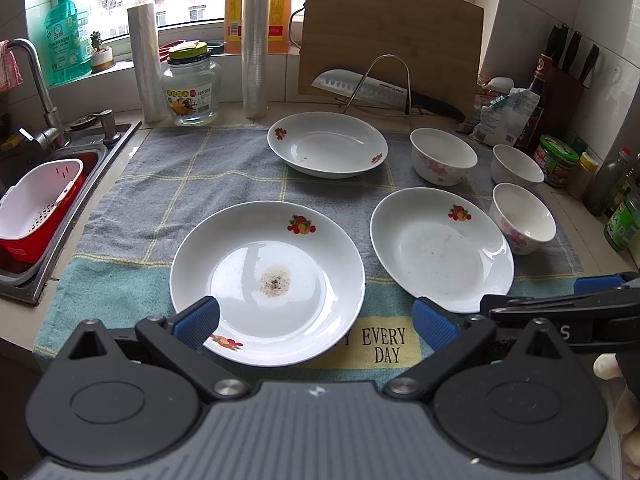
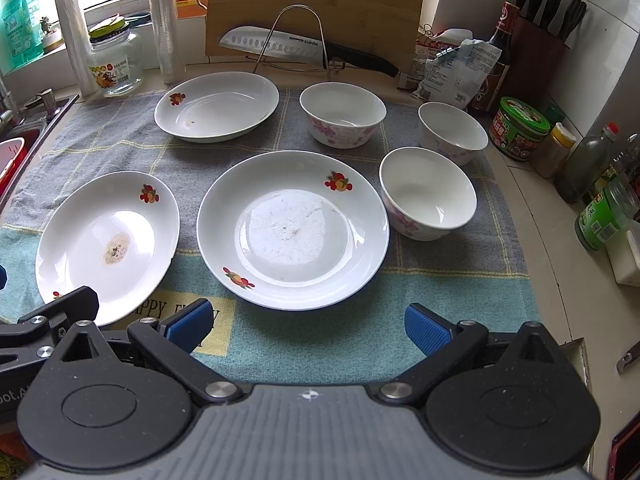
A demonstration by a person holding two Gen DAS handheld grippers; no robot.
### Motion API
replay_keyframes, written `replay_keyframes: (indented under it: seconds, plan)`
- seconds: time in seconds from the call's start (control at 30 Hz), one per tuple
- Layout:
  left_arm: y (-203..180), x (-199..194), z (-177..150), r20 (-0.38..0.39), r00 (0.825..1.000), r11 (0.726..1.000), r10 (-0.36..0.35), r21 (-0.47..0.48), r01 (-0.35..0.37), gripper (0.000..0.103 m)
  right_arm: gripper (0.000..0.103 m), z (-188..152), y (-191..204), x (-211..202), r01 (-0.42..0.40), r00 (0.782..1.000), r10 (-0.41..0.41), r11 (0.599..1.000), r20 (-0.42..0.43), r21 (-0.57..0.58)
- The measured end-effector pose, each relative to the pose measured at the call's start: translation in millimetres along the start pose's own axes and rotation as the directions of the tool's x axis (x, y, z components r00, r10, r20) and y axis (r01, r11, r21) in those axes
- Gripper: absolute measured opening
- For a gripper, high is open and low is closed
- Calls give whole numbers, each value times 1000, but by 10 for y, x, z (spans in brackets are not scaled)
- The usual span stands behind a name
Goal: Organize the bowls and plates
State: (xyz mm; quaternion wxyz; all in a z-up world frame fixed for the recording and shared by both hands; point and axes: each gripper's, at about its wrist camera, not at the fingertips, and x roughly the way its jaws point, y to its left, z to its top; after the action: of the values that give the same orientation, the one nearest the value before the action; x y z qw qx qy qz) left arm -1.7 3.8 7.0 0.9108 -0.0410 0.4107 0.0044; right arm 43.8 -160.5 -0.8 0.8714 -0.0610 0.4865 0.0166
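Facing left gripper (image 1: 316, 320): stained plate (image 1: 267, 280).

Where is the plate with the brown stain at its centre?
The stained plate lies near the left on the towel, beside another plate, just ahead of the open left gripper.

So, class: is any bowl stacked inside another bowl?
No, the three bowls stand apart on the towel.
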Motion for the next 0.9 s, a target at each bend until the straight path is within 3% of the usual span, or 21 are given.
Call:
replay_keyframes:
  seconds: [0.33,0.6,0.9]
  plan:
    - [88,-16,-26,11,1000,1000,-22,0,22,102,103,-16,85,-41,-8,1000,9,1000,20,-20]
    - [320,-36,-106,26,999,1000,-22,-9,23,102,103,-70,212,-2,-70,997,72,995,31,-66]
    - [871,-117,-253,87,995,995,46,-89,-38,102,103,-211,452,127,-162,985,168,977,32,-136]
